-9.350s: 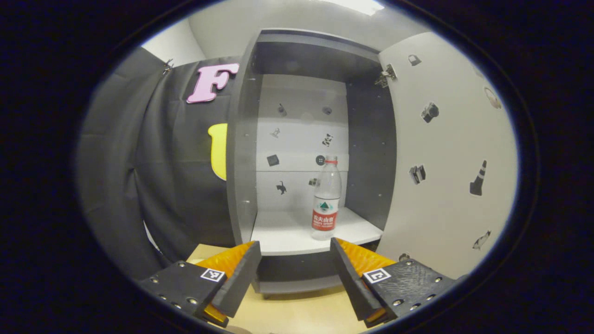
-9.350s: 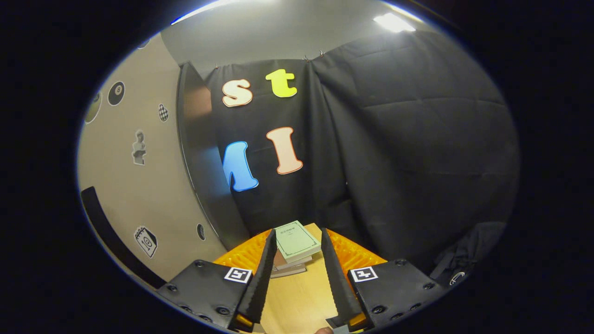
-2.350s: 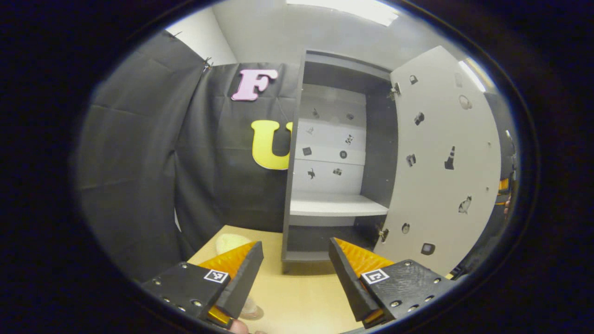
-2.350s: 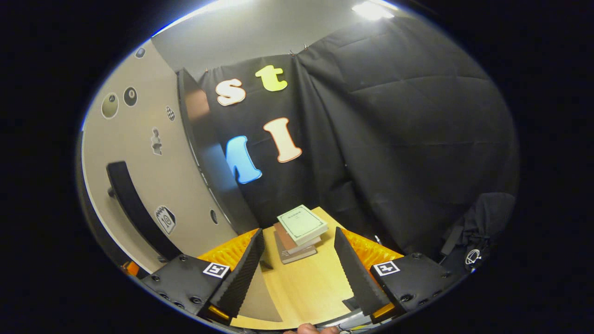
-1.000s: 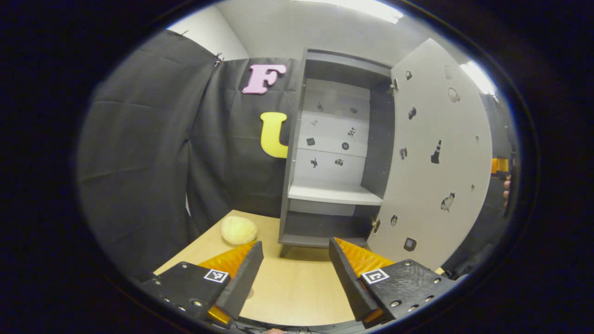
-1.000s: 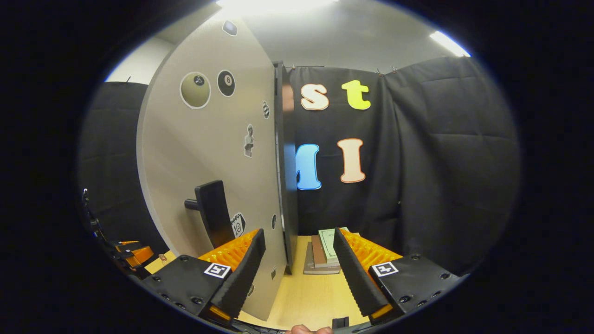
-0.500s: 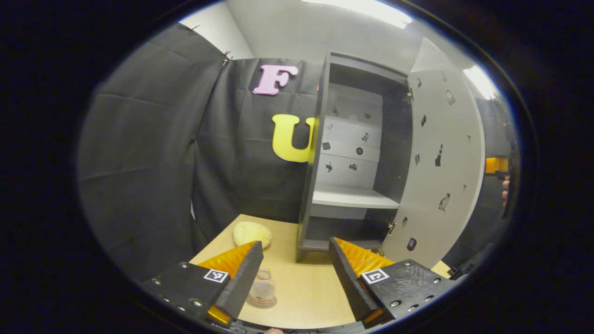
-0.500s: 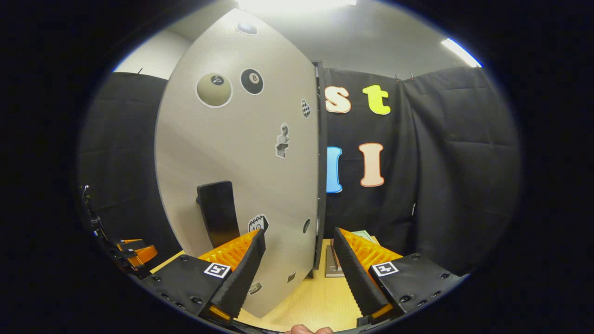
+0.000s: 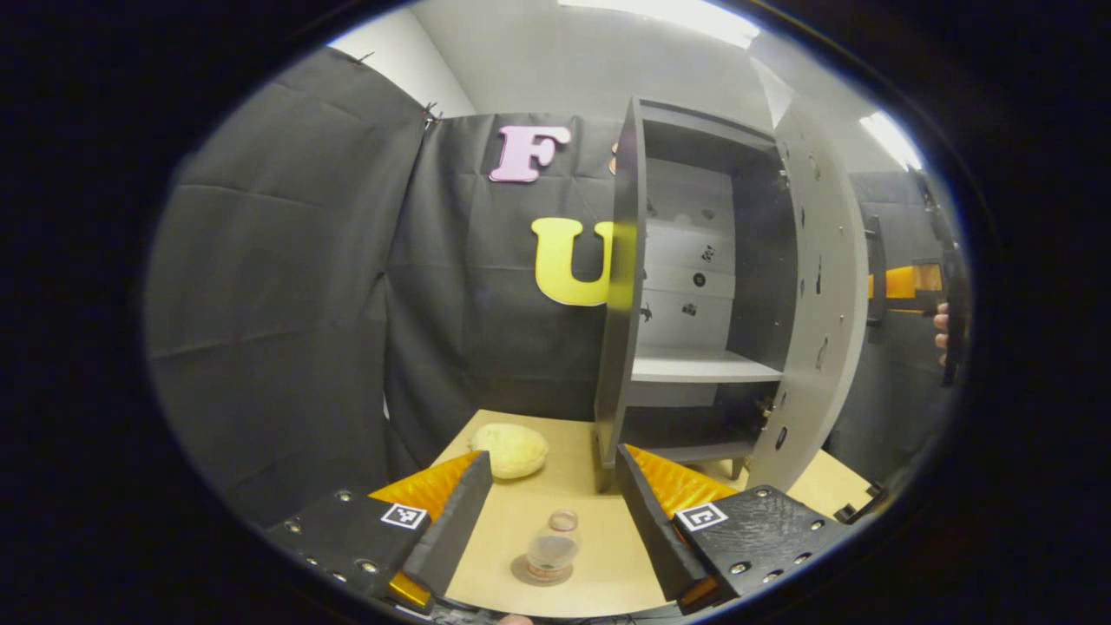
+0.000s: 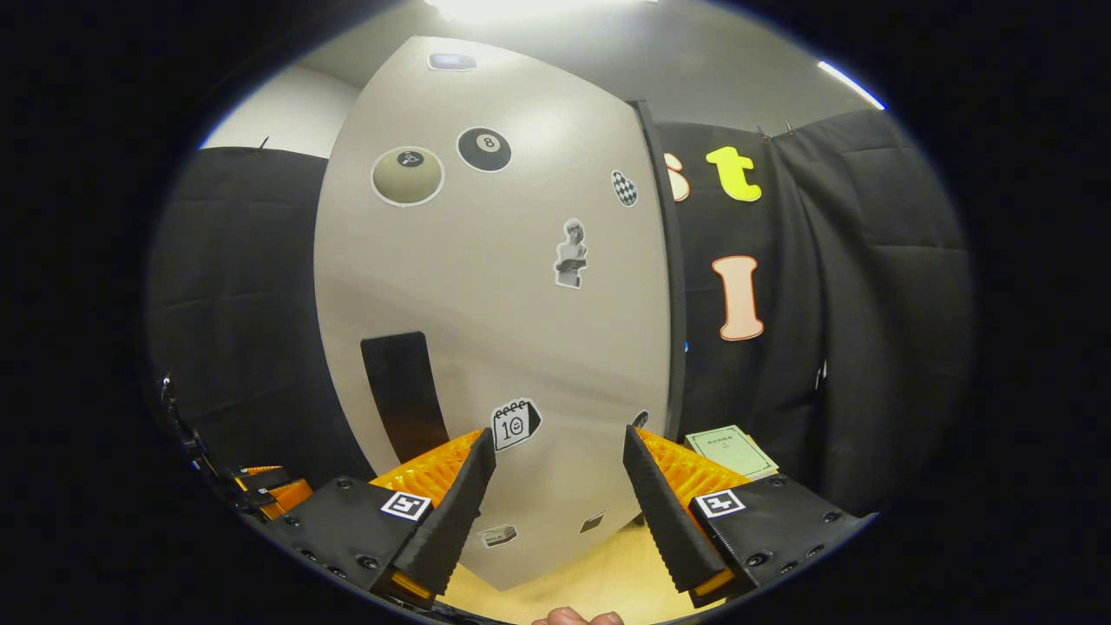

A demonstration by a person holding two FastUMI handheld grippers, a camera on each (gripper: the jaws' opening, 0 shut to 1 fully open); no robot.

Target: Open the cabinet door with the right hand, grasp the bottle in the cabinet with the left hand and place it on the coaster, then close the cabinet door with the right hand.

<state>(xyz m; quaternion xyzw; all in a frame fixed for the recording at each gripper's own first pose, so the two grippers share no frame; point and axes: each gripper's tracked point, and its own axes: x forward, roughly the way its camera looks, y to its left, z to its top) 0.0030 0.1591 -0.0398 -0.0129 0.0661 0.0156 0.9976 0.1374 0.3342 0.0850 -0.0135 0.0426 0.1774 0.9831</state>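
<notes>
While upright on its coaster [image 9: 526,576], bottle [image 9: 553,549] points upward.

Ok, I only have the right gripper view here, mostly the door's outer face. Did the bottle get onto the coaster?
Observer: Yes. In the left gripper view the bottle stands upright on the coaster, on the table.
Reviewer: Is the left claw holding it?
Observer: No. The left claw is open, with both fingers apart from the bottle.
Reviewer: Is the door shut?
Observer: Not yet. The cabinet door stands ajar, and the shelf inside shows through the gap.
</notes>
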